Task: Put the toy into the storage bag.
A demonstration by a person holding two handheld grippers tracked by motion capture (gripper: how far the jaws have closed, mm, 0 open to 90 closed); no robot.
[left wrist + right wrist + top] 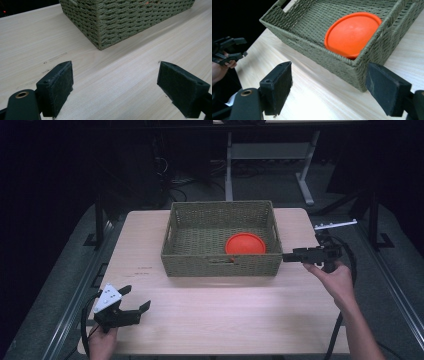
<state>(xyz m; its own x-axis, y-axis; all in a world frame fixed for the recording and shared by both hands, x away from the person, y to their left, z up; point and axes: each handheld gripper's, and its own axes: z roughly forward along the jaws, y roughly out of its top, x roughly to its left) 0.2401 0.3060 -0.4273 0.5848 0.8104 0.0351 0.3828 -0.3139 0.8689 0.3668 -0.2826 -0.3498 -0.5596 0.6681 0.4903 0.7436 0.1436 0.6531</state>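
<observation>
So from the high view, there's a rectangular olive-green woven basket (221, 239) sitting in the middle of the pale wooden table (225, 315), and a round orange plastic dish (245, 244) is inside it, leaning against the near wall toward the right corner. The left gripper (136, 299) hangs over the near-left corner of the table, well apart from the basket, jaws spread wide, holding nothing. Looks parked out of the way to me. The right gripper (289, 256) is just beside the basket's near-right corner, pointing at it.

Left gripper view: both black padded jaws stand wide apart over bare table, with the basket corner (105, 22) up ahead.

Right gripper view: jaws are apart here too, nothing between them but table, and the basket corner sits right in front, the orange dish (350, 33) tilted just behind that wall. My guess is it's lined up to deal with either the dish or the basket, can't say which.
</observation>
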